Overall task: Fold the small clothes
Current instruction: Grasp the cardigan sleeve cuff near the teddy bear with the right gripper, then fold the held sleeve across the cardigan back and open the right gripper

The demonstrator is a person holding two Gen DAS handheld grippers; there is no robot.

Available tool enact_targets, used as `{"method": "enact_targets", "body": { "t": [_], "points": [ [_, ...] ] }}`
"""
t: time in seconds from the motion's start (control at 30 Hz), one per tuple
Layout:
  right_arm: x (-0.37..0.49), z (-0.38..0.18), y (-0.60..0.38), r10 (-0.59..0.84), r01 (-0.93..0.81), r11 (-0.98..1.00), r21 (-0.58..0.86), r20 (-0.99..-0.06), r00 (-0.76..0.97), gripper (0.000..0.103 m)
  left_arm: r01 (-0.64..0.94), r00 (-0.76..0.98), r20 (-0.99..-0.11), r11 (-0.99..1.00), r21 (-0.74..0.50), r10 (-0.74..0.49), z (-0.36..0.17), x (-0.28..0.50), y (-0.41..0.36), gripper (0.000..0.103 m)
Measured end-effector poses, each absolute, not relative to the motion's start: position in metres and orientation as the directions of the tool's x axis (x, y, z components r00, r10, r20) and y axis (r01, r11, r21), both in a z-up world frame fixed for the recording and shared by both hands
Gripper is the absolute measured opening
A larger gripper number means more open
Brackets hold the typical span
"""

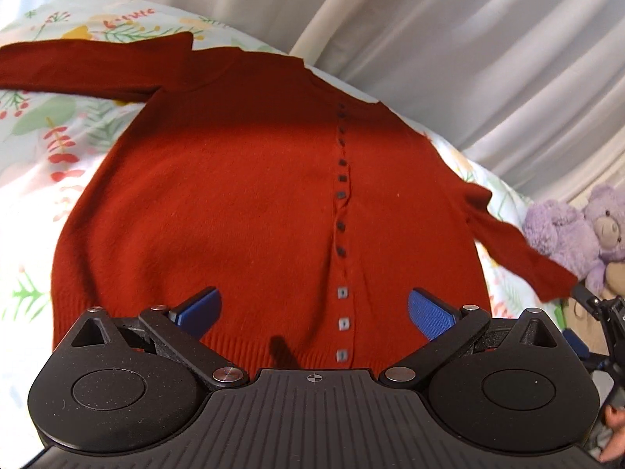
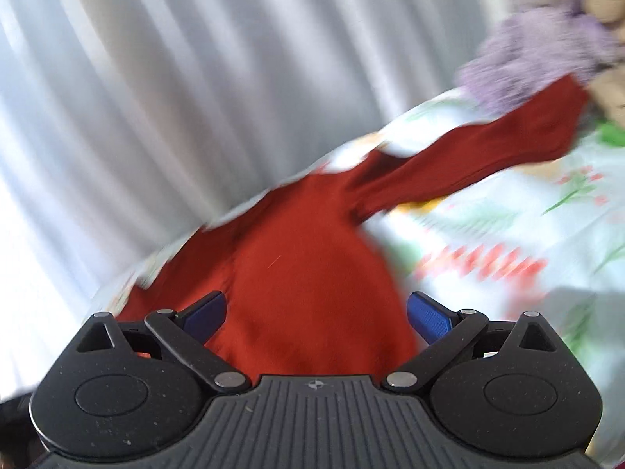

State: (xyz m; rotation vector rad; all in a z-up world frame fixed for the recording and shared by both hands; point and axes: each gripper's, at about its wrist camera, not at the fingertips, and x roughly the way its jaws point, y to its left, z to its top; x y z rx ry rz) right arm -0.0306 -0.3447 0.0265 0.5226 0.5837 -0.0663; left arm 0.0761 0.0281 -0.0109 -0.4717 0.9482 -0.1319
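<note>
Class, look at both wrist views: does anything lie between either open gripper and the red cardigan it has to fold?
Nothing visible does. The left gripper and right gripper are open directly over the red cardigan. The purple teddy bear sits off beside one sleeve end.

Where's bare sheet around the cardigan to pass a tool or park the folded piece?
Bare floral sheet lies below the left sleeve, beside the cardigan body. More sheet lies under the right sleeve. It is crowded by that cuff, where the purple teddy sits.
</note>
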Motion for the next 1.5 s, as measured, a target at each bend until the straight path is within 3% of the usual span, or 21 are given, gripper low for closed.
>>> {"method": "enact_targets", "body": {
  "t": [0.17, 0.27, 0.43, 0.57, 0.63, 0.67, 0.77, 0.83, 0.93, 1.03, 1.07, 1.17, 1.37, 1.5],
  "points": [
    [0.012, 0.015, -0.463, -0.162, 0.462, 0.731, 0.502, -0.53, 0.833, 0.095, -0.182, 0.535, -0.766, 0.837, -0.516, -0.356, -0.031, 0.109, 0.026, 0.103],
    [0.044, -0.005, -0.522, -0.215, 0.56, 0.636, 0.53, -0.576, 0.789, 0.064, -0.19, 0.525, -0.781, 0.848, -0.495, -0.338, -0.039, 0.121, 0.018, 0.103],
    [0.078, -0.039, -0.58, -0.299, 0.663, 0.568, 0.489, -0.628, 0.719, 0.054, -0.203, 0.512, -0.788, 0.843, -0.498, -0.342, -0.047, 0.134, 0.009, 0.103],
    [0.089, -0.051, -0.593, -0.304, 0.647, 0.593, 0.479, -0.611, 0.731, 0.051, -0.214, 0.512, -0.789, 0.839, -0.5, -0.34, -0.05, 0.14, 0.006, 0.103],
    [0.097, -0.052, -0.593, -0.325, 0.642, 0.63, 0.437, -0.602, 0.729, 0.029, -0.214, 0.51, -0.786, 0.834, -0.509, -0.35, -0.05, 0.144, 0.006, 0.103],
    [0.099, -0.053, -0.593, -0.318, 0.632, 0.64, 0.437, -0.598, 0.736, 0.007, -0.211, 0.514, -0.783, 0.832, -0.512, -0.351, -0.049, 0.146, 0.006, 0.103],
    [0.098, -0.035, -0.577, -0.321, 0.601, 0.682, 0.417, -0.568, 0.758, 0.006, -0.179, 0.536, -0.759, 0.829, -0.53, -0.37, -0.041, 0.155, 0.006, 0.103],
    [0.099, -0.005, -0.548, -0.286, 0.503, 0.767, 0.398, -0.489, 0.824, 0.006, -0.152, 0.564, -0.724, 0.813, -0.563, -0.396, -0.034, 0.163, 0.007, 0.103],
    [0.108, 0.042, -0.482, -0.055, 0.225, 0.884, 0.411, -0.385, 0.921, 0.006, -0.085, 0.611, -0.642, 0.768, -0.635, -0.464, -0.023, 0.179, 0.007, 0.103],
    [0.112, 0.067, -0.4, 0.246, -0.107, 0.915, 0.389, -0.328, 0.912, 0.006, -0.01, 0.618, -0.557, 0.703, -0.711, -0.554, -0.022, 0.197, 0.006, 0.103],
    [0.114, 0.067, -0.374, 0.331, -0.191, 0.904, 0.383, -0.342, 0.879, 0.008, -0.004, 0.608, -0.548, 0.688, -0.726, -0.574, -0.024, 0.203, 0.005, 0.103],
    [0.116, 0.051, -0.32, 0.471, -0.317, 0.869, 0.379, -0.441, 0.764, 0.035, 0.021, 0.564, -0.543, 0.668, -0.744, -0.622, -0.038, 0.219, 0.002, 0.103],
    [0.116, -0.001, -0.313, 0.431, -0.19, 0.889, 0.418, -0.62, 0.656, 0.036, -0.082, 0.5, -0.623, 0.683, -0.726, -0.602, -0.075, 0.238, 0.011, 0.096],
    [0.105, -0.023, -0.321, 0.419, -0.102, 0.877, 0.469, -0.645, 0.639, 0.036, -0.097, 0.466, -0.617, 0.657, -0.748, -0.634, -0.084, 0.252, 0.008, 0.084]
  ]
}}
